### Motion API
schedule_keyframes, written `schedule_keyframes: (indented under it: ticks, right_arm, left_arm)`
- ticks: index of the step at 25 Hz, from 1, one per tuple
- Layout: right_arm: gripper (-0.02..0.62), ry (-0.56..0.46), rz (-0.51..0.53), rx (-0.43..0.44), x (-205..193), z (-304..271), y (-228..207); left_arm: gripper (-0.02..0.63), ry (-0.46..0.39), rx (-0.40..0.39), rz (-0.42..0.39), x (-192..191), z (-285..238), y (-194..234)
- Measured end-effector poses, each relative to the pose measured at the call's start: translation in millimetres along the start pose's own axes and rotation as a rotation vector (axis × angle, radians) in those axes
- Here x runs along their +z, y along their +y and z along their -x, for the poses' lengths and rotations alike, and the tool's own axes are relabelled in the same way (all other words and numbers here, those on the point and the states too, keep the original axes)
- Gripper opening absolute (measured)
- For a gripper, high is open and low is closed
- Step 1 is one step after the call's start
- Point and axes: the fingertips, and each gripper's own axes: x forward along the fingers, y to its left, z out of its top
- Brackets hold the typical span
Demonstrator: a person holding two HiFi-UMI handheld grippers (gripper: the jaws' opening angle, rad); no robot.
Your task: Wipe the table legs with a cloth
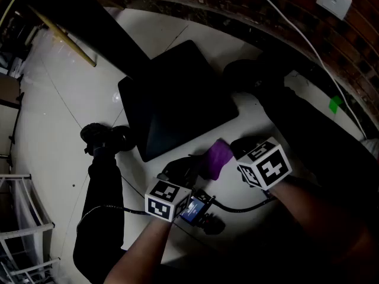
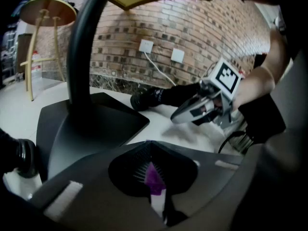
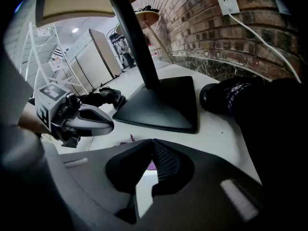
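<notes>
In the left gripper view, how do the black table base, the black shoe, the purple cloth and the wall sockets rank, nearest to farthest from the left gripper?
1. The purple cloth, pinched in the left gripper.
2. The black table base, ahead on the left.
3. The black shoe, beyond the base, centre.
4. The wall sockets, on the brick wall behind.

Two grippers sit at six o'clock in the head view: left gripper [image 2: 150, 146] and right gripper [image 3: 153, 142]. One purple cloth [image 1: 219, 155]. One table leg [image 2: 81, 57] on one flat black base [image 1: 177, 99]. Two black shoes: one shoe [image 1: 109, 138] at nine o'clock, the other shoe [image 1: 249, 76] at one o'clock. Two wall sockets: first socket [image 2: 146, 45], second socket [image 2: 177, 56]. One white cable [image 1: 296, 31].
</notes>
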Motion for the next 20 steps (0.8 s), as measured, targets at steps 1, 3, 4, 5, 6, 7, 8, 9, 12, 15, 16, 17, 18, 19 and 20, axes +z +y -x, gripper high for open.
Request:
schedule_keyframes:
  ticks: [1,3,4,5,6,7,8,9,12,15,16,17,18,19,20]
  right_arm:
    - [0.003,0.001,0.002,0.002,1,1,-1]
    - [0.003,-0.001,0.008,0.009,3,2,-2]
    - [0.003,-0.002,0.012,0.013,5,3,-3]
    - [0.003,-0.004,0.014,0.016,6,3,-3]
    - [0.002,-0.005,0.013,0.019,7,2,-3]
    - [0.003,-0.006,0.011,0.020,7,2,-4]
    - [0.003,-0.007,0.007,0.019,6,2,-4]
    - [0.003,-0.007,0.003,0.017,6,2,-5]
    - [0.003,-0.004,-0.005,0.011,4,1,-7]
    - [0.002,-0.001,-0.009,0.007,3,1,-10]
    - [0.003,0.001,-0.009,0.005,2,1,-11]
    - [0.003,0.004,-0.008,0.004,1,1,-12]
    - [0.003,0.006,-0.009,0.003,0,1,-12]
    - [0.003,0.008,-0.010,0.004,-1,1,-13]
    - [0.003,0.008,-0.011,0.006,-1,1,-13]
  left_arm:
    - [0.012,0.030,-0.003,-0.027,-4,-7,-3]
    - [0.015,0.080,-0.003,-0.069,-9,-20,-7]
    - [0.019,0.098,0.000,-0.083,-10,-26,-8]
    - [0.026,0.115,0.003,-0.095,-12,-32,-9]
    - [0.047,0.135,0.002,-0.108,-14,-38,-10]
    - [0.068,0.159,-0.004,-0.123,-18,-43,-11]
    - [0.094,0.186,-0.015,-0.137,-23,-49,-13]
    - [0.114,0.215,-0.025,-0.152,-29,-55,-16]
    - [0.165,0.325,-0.033,-0.191,-53,-71,-18]
    - [0.206,0.436,0.013,-0.226,-75,-83,-6]
    - [0.209,0.455,0.021,-0.222,-78,-86,-4]
    - [0.210,0.468,0.019,-0.207,-80,-89,-3]
    - [0.210,0.475,0.011,-0.189,-81,-91,-5]
    - [0.207,0.480,0.001,-0.173,-82,-93,-6]
    - [0.198,0.485,-0.009,-0.163,-83,-94,-9]
